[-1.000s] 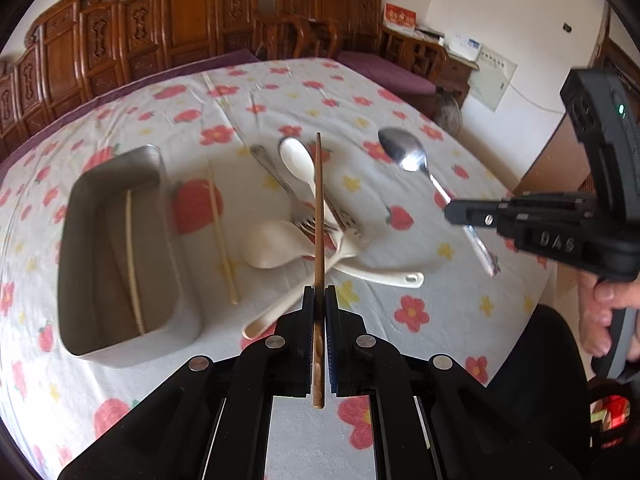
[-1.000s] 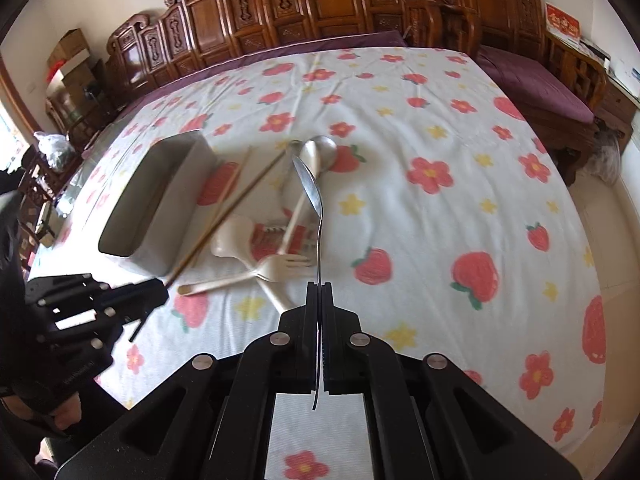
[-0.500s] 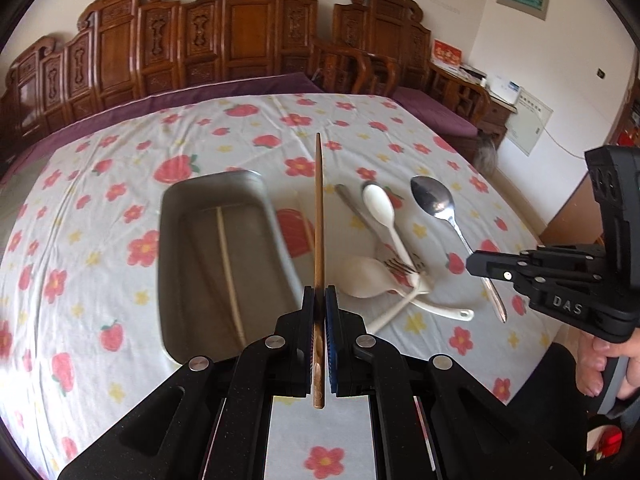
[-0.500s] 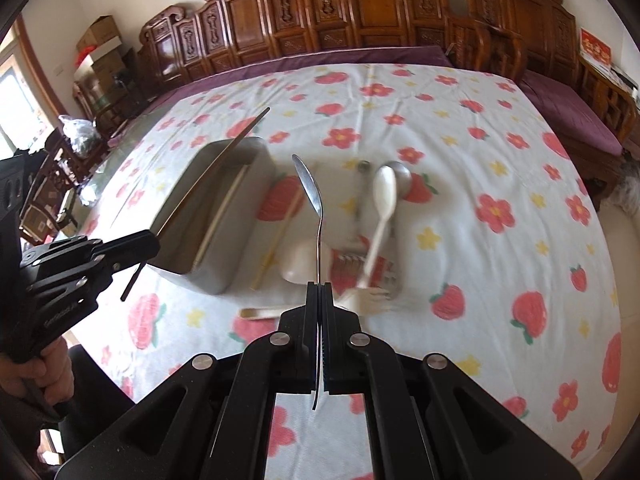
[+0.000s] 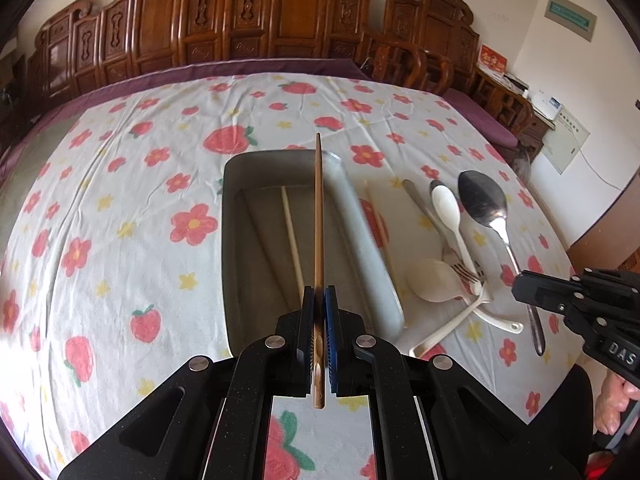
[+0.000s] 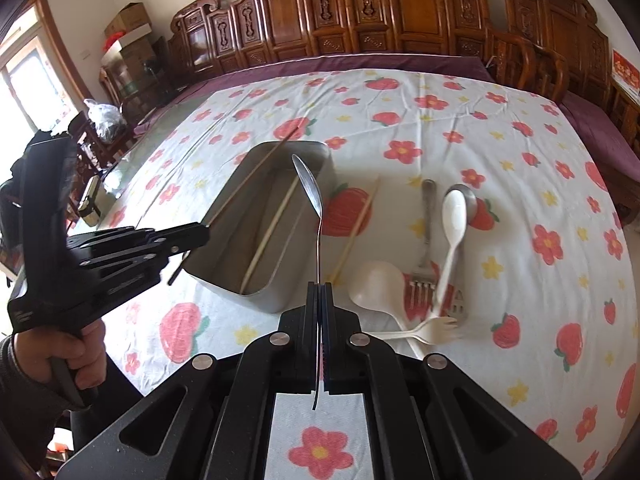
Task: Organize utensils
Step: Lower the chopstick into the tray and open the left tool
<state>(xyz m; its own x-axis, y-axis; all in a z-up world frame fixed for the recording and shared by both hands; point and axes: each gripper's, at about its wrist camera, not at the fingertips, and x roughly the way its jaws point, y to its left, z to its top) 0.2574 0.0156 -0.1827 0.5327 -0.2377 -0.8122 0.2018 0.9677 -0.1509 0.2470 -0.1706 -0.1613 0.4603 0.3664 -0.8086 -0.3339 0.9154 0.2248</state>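
Observation:
My left gripper [image 5: 319,294] is shut on a dark brown chopstick [image 5: 318,216] and holds it lengthwise above the grey metal tray [image 5: 234,240], which holds one pale chopstick [image 5: 291,236]. My right gripper [image 6: 320,292] is shut on a metal spoon [image 6: 314,200], held above the tray's near right side [image 6: 296,268]. On the cloth right of the tray lie a pale chopstick [image 6: 356,228], a metal fork [image 6: 427,232], a white plastic spoon [image 6: 452,224], a cream ladle spoon [image 6: 376,284] and a white plastic fork [image 6: 424,330].
The table has a white cloth with strawberries and flowers [image 5: 120,200]. Carved wooden chairs [image 5: 240,28] line its far edge. A metal spoon bowl [image 6: 470,200] peeks from under the white spoon.
Both grippers have swung left from above the utensil pile to above the tray, each still holding its utensil. The brown chopstick now lies over the tray's inside.

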